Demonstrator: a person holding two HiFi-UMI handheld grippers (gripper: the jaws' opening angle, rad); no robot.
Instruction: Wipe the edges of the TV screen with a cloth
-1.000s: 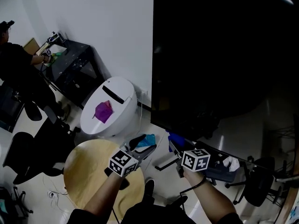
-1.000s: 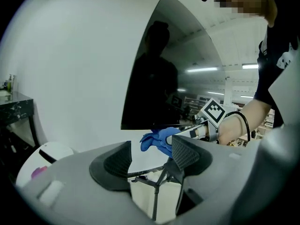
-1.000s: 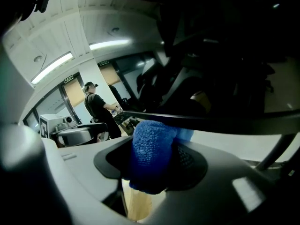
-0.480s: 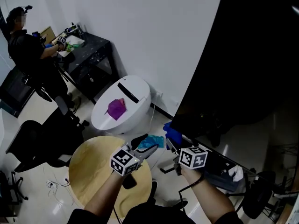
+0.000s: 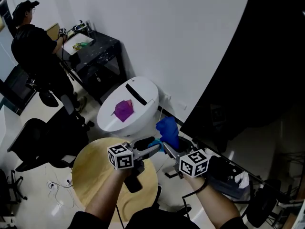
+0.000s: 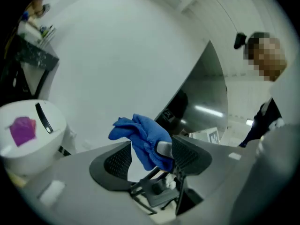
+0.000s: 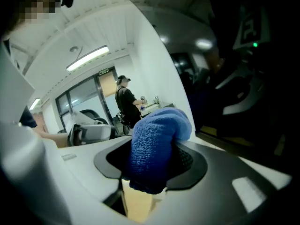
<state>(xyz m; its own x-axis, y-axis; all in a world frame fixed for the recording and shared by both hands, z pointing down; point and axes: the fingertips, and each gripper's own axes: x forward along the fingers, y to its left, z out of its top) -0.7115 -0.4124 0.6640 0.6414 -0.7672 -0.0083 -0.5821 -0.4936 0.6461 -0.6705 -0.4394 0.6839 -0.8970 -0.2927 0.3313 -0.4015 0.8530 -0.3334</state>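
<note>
Wall (image 5: 157, 42), white, fills much of the room; the dark TV screen (image 5: 267, 70) slants down the right side above pale floor (image 5: 40, 209). A round wooden table (image 5: 90, 171) sits under both grippers. The right gripper (image 5: 167, 144) is clenched on a blue cloth (image 5: 167, 130) near the screen's lower corner. The left gripper (image 5: 150, 146) has its jaws apart, gripping nothing.

Cloth (image 7: 157, 144) blue, fuzzy terry; TV screen (image 5: 267, 56) glossy black; round table (image 5: 88, 175) pale wood.
</note>
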